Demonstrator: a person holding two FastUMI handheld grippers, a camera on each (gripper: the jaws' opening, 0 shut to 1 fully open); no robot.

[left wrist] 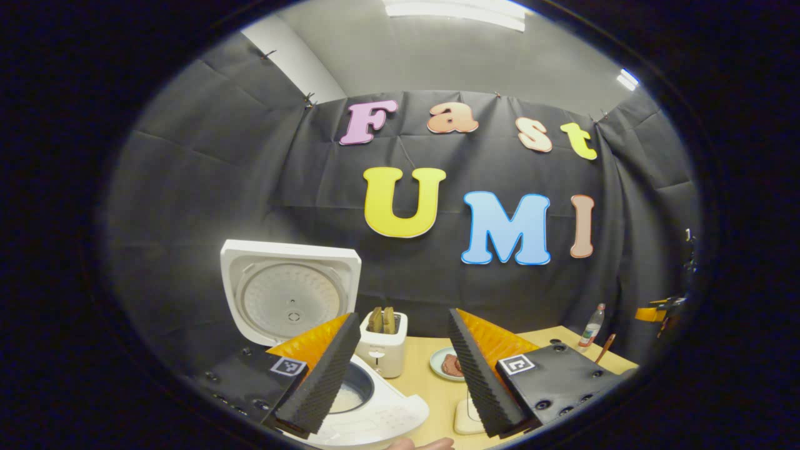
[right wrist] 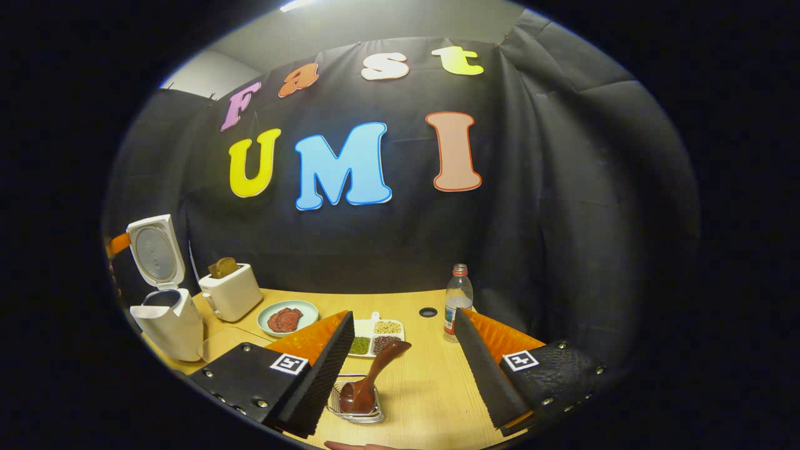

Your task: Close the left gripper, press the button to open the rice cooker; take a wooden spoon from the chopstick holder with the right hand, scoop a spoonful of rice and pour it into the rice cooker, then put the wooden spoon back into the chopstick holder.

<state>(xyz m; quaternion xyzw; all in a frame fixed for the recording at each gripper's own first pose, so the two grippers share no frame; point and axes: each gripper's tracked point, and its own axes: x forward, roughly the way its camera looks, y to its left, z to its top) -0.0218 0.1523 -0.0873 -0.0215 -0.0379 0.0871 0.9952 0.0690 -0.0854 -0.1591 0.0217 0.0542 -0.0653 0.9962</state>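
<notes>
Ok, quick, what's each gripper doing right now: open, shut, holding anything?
Left gripper: jaws open, holding nothing, above the open rice cooker.
Right gripper: jaws open, holding nothing; wooden spoon stands in the chopstick holder ahead.

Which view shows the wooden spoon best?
The right gripper view: the wooden spoon stands tilted in the wire chopstick holder, close between the open fingers. In the left gripper view, a thin brownish stick near the bottle may be its handle; too small to tell.

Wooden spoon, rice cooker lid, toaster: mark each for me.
wooden spoon (right wrist: 375, 373), right gripper view, on its handle.
rice cooker lid (left wrist: 290, 292), left gripper view, on its inner plate.
toaster (right wrist: 232, 292), right gripper view, on its side.
</notes>
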